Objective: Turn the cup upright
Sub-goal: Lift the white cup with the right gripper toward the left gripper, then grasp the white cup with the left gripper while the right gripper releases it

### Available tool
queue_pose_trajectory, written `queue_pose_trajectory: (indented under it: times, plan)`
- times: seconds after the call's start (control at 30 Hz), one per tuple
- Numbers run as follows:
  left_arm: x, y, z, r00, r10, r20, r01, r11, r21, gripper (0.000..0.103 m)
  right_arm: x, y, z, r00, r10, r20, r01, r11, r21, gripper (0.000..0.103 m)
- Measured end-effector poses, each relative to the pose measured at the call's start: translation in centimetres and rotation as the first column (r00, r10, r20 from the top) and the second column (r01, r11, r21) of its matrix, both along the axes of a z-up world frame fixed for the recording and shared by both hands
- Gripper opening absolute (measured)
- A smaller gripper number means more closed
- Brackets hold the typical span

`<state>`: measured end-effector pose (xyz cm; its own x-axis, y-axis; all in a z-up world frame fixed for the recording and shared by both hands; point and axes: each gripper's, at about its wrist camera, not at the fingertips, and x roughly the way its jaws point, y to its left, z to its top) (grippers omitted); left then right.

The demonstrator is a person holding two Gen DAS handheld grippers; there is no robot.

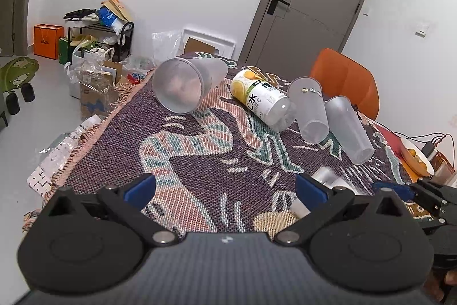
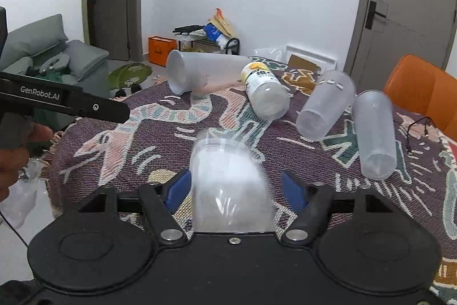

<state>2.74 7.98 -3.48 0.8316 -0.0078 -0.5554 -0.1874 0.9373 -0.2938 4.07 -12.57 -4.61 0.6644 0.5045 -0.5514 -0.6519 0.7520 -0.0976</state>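
Left to right. Left gripper (image 1: pixel 225 186): jaws spread wide, nothing between them, both blue pads clear above the woven patterned tablecloth (image 1: pixel 200 162); holds nothing. Far left of the table: large frosted translucent plastic cup (image 1: pixel 182 85), lying on its side, mouth facing toward the left gripper, long axis running away from it toward the far edge; well apart from either set of jaws, the left hand being the nearer. Centre: clear plastic bottle with yellow lemon label (image 1: pixel 262 96), on its side, not part of the job. Right of it: two more frosted plastic tumblers, the first (image 1: pixel 310 110) and the second (image 1: pixel 350 130), both lying down side by side, bases toward the grippers, mouths away. Right gripper (image 2: pixel 235 182): a blurred frosted plastic cup (image 2: pixel 228 176) sits directly between its jaws, centred, close in to the gripper body. Jaws abt half open. Left pad looks at or just beside the cup wall; right pad stands clear w/ visible gap, so no squeeze on the cup. Blur too heavy to confirm whether this cup stands upright or which end is the mouth. Judgement: this cup is the item in hand, the right hand nearest; three cups on the cloth not yet upright.
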Motion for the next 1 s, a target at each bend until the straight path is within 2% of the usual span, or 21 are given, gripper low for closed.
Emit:
queue_pose_trajectory:
  times: [0.2,0.47,0.73,1.0]
  plan:
    - [0.0,0.0,0.4,1.0,0.012,0.021,-0.011,1.0,-0.018,0.103,0.2,-1.4,1.0,1.0,-0.027,0.0,0.027,0.998,0.056,0.075]
    - [1.2,-1.5,0.1,0.999,-0.041,0.008,0.041,0.996,-0.078,0.101,-0.2,-4.9,1.5,0.994,-0.106,-0.011,0.107,0.984,0.144,0.075]
    - [3.2,-3.9,-0.2,0.993,-0.116,-0.022,0.111,0.983,-0.149,0.1,0.9,-8.8,0.0,0.974,-0.202,-0.101,0.22,0.95,0.22,0.077]
    - [5.9,-6.0,-0.7,0.99,-0.121,-0.074,0.105,0.976,-0.188,0.096,1.9,-11.6,-1.8,0.959,-0.235,-0.16,0.272,0.923,0.273,0.083]
